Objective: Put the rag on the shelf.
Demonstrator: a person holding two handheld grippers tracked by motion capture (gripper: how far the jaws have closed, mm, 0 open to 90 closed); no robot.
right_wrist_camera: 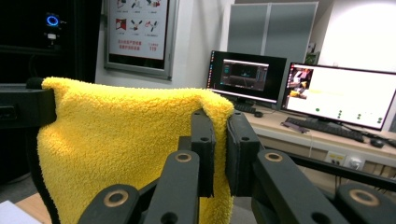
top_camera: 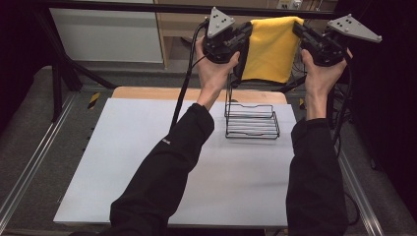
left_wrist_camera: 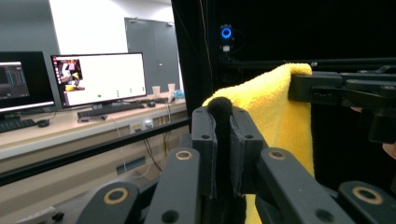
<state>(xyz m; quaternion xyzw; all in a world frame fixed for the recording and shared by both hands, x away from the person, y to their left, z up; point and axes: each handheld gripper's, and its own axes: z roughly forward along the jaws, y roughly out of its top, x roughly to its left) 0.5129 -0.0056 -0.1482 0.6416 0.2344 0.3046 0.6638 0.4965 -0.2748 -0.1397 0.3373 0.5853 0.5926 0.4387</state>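
Here, a yellow towel hangs stretched between two raised grippers, above the wire rack.

The left gripper and right gripper each pinch a top corner of the towel, jaws clamped on the cloth. It is lifted and spread; draping it over the rack, on the bench below and between the grippers, looks like what remains. The towel's lower edge hides the rack's upright frame.

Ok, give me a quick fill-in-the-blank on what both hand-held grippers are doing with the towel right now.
1. The towel is coloured ____.
2. The left hand-held gripper and right hand-held gripper each pinch a top ____ of the towel.
3. Below it, on the table, stands a black wire ____.

Missing words: yellow; corner; rack
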